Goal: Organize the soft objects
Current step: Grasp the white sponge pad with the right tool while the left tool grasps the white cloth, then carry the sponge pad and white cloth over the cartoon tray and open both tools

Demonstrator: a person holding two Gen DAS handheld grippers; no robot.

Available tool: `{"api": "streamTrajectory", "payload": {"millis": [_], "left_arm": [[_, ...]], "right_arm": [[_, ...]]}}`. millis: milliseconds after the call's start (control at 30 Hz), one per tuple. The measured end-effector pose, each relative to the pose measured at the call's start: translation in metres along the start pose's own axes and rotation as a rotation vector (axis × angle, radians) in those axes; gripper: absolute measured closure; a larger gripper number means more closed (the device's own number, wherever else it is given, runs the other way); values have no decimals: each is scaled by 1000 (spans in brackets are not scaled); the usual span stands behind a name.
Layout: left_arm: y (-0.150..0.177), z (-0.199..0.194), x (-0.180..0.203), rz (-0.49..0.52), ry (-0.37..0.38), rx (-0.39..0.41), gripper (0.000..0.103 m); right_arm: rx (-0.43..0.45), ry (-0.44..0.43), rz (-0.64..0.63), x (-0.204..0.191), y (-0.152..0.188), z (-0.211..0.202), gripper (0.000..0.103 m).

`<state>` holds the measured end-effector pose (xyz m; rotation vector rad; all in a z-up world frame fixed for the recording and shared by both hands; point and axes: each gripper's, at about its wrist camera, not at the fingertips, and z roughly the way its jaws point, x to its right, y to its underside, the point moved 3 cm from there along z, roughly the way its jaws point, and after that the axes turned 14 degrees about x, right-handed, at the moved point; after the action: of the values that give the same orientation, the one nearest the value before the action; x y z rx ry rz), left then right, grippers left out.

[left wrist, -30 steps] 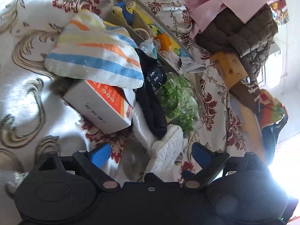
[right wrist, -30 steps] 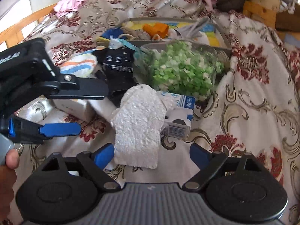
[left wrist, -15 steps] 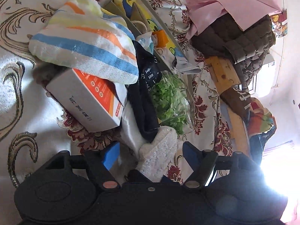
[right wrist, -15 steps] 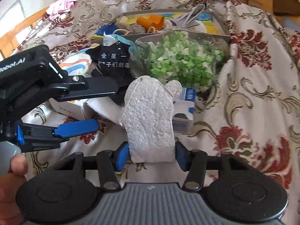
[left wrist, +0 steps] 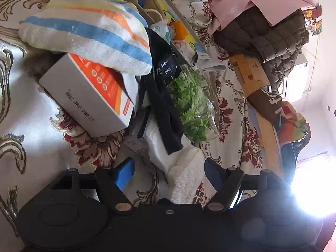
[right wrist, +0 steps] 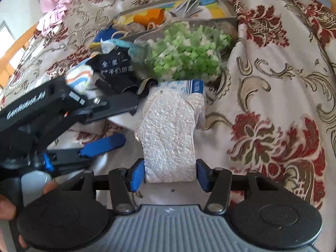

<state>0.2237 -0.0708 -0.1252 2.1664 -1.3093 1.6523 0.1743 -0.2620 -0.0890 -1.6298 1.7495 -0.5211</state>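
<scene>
floral bedspread, white sponge between right fingers

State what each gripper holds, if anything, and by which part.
The right gripper clamps the white bumpy foam pad by the side edges of its near end. The left gripper holds nothing, its jaws open.

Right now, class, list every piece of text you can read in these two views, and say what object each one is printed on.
"GenRobot.AI": white lettering on the black body of the left gripper, right wrist view.
Chinese characters, white on the black cloth: present, too blurred to quote.
Dark Chinese characters on the side of the white and orange box: too unclear to quote.
Print on the blue and white packet: too blurred.
</scene>
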Motion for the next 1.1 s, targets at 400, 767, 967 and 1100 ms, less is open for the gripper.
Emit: {"api": "streamTrajectory", "payload": {"millis": [400,767,967,1100], "left_arm": [[0,14,-5,-54,-9,-32,65],[-2,1,-6,-29,-80,6,99],[9,-31,-8,-33,-172,17,99],[18,-47,-2,96,-215,35,100]], "right_arm": [[68,102,72,21,-6,-13,46],[135,97,83,27,-10,-16,46],[152,80,89,27,-13,-16,46],[207,54,69,23,-15,-26,46]]}}
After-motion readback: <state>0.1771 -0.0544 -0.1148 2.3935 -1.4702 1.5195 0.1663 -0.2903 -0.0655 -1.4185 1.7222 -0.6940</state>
